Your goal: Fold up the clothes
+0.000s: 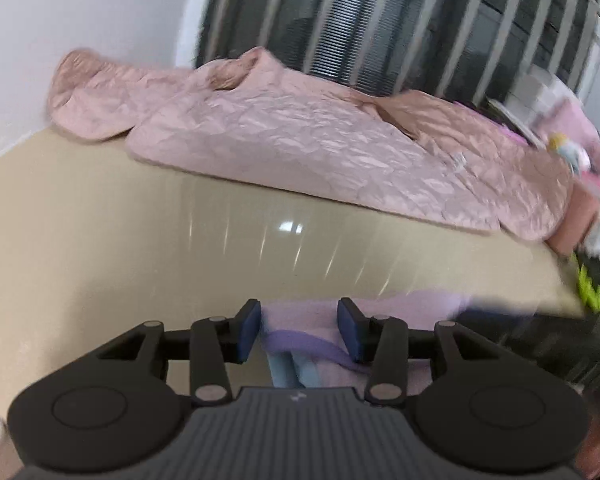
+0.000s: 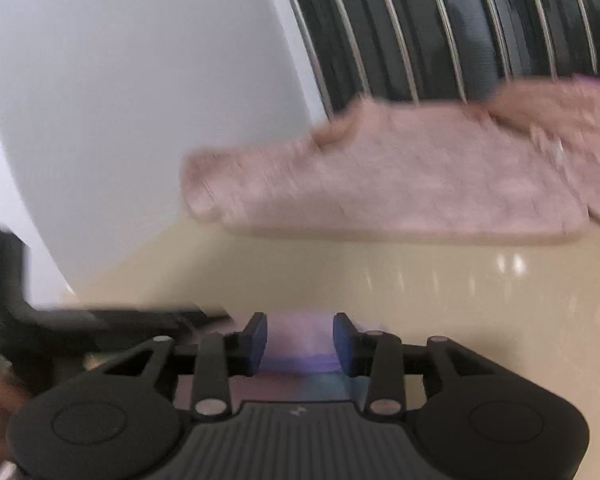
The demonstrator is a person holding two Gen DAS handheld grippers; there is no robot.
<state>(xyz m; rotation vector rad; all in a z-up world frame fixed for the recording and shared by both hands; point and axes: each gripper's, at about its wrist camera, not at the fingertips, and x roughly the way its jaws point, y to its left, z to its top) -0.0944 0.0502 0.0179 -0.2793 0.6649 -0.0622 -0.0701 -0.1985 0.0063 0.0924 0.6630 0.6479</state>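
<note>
A lilac garment with a purple band and a light blue part [image 1: 300, 336] lies on the beige glossy surface [image 1: 140, 220] just under my left gripper [image 1: 299, 330]. The left gripper's blue pads stand apart on either side of the cloth, open. In the right wrist view the same lilac garment [image 2: 300, 344] sits between the open pads of my right gripper [image 2: 300, 342]. Both views are motion-blurred. I cannot tell whether the pads touch the cloth.
A pink quilted blanket [image 1: 320, 136] lies along the far edge, also in the right wrist view [image 2: 380, 176]. Behind it are a railing and dark window [image 1: 380, 20]. A white wall [image 1: 60, 20] stands left. Colourful items [image 1: 592, 200] pile at the far right.
</note>
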